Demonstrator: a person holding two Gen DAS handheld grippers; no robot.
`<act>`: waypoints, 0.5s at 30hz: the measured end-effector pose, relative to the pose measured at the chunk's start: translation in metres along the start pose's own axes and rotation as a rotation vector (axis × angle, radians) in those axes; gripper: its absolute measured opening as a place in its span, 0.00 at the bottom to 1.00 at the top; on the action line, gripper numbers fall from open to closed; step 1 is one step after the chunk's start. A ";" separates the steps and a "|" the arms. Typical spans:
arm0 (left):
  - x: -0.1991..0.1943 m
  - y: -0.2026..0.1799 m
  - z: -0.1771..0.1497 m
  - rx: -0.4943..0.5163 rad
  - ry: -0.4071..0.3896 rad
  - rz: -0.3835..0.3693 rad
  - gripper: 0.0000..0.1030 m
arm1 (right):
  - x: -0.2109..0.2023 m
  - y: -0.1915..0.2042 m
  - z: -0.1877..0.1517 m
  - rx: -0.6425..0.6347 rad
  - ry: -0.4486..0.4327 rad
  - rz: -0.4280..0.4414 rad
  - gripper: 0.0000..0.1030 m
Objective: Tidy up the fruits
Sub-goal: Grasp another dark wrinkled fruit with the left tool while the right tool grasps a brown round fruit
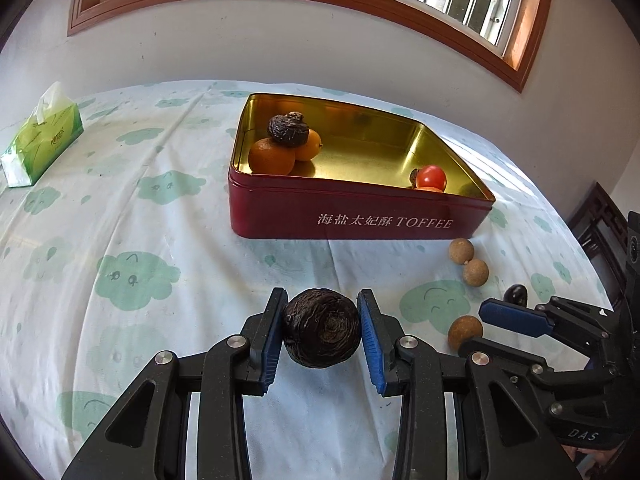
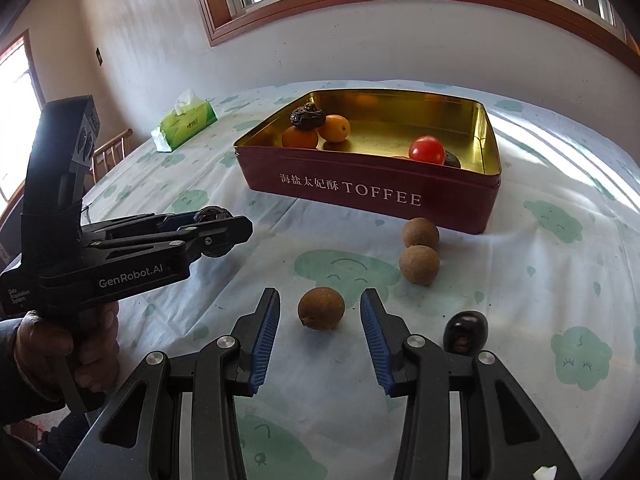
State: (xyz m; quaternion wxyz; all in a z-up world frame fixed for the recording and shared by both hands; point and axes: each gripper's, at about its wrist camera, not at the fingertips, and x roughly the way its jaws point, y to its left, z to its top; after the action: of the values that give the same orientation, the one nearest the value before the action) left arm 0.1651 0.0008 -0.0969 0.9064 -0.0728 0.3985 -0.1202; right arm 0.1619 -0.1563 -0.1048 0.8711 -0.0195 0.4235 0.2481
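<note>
Over by the table's far left edge a green tissue pack [image 1: 42, 134] is seen, untouched. Nearer, a dark wrinkled fruit [image 1: 321, 329] is clamped between the blue pads of the left gripper [image 1: 322, 334], taken across its widest part. It looks light, dry and rough-skinned, so little slip is expected. Beyond, the red toffee tin [image 1: 360, 216] already holds oranges [image 1: 271, 156] in its left corner and a red tomato [image 1: 431, 178] at the right. On the right, a brown round fruit [image 2: 321, 308] is bracketed by the right gripper [image 2: 320, 334], its fingers apart and not touching it. A thin, brittle shell is likely, so a gentle squeeze across the middle is advised.
</note>
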 end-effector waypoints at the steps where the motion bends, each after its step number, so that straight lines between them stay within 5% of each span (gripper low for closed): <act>1: 0.000 0.001 0.000 -0.005 -0.001 0.002 0.36 | 0.005 0.001 0.001 0.001 0.017 -0.004 0.36; 4: 0.001 0.002 0.000 -0.015 0.002 0.009 0.36 | 0.010 0.001 0.002 0.009 0.027 -0.029 0.23; 15: -0.007 0.000 -0.001 -0.020 -0.037 0.106 0.36 | -0.015 -0.010 -0.001 0.228 -0.118 -0.084 0.23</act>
State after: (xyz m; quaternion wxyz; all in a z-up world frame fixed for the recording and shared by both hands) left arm 0.1599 0.0030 -0.0931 0.9180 -0.0626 0.3859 -0.0667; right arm 0.1579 -0.1715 -0.0966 0.9007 0.0765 0.3957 0.1624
